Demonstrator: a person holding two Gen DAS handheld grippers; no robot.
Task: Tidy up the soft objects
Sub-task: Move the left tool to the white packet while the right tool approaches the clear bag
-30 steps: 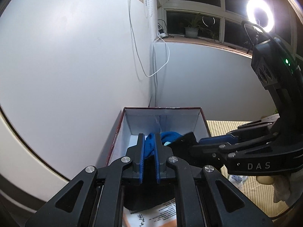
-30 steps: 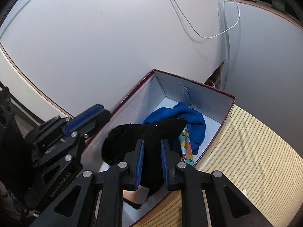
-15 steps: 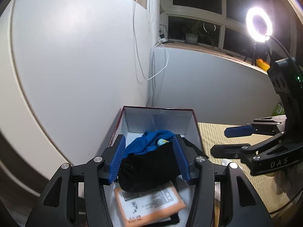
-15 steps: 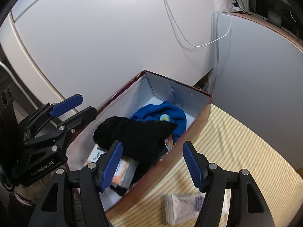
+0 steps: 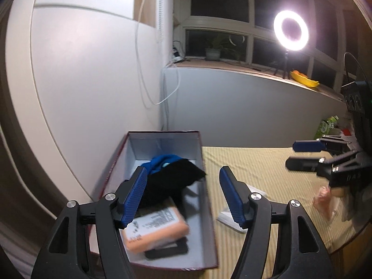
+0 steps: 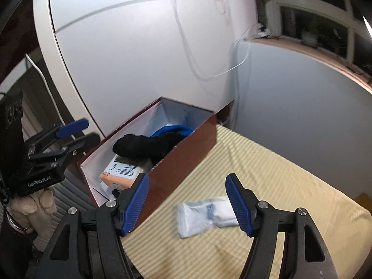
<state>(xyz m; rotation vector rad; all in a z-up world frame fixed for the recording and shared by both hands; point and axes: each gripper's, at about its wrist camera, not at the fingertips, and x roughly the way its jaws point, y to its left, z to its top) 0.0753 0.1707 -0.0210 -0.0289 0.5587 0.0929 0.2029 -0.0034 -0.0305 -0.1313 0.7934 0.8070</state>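
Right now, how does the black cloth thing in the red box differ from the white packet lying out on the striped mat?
The limp black fabric piece sits inside the dark red cardboard box, draped over a blue cloth and an orange package; the white plastic-wrapped packet lies alone on the yellow striped mat outside it. The black piece is loose, bare fabric; the packet is sealed in wrapping. Neither is held by any jaws.

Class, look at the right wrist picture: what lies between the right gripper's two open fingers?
A white packet lies on the striped yellow cloth between the fingers of the right gripper. It lies outside the red box, shown best in the right wrist view.
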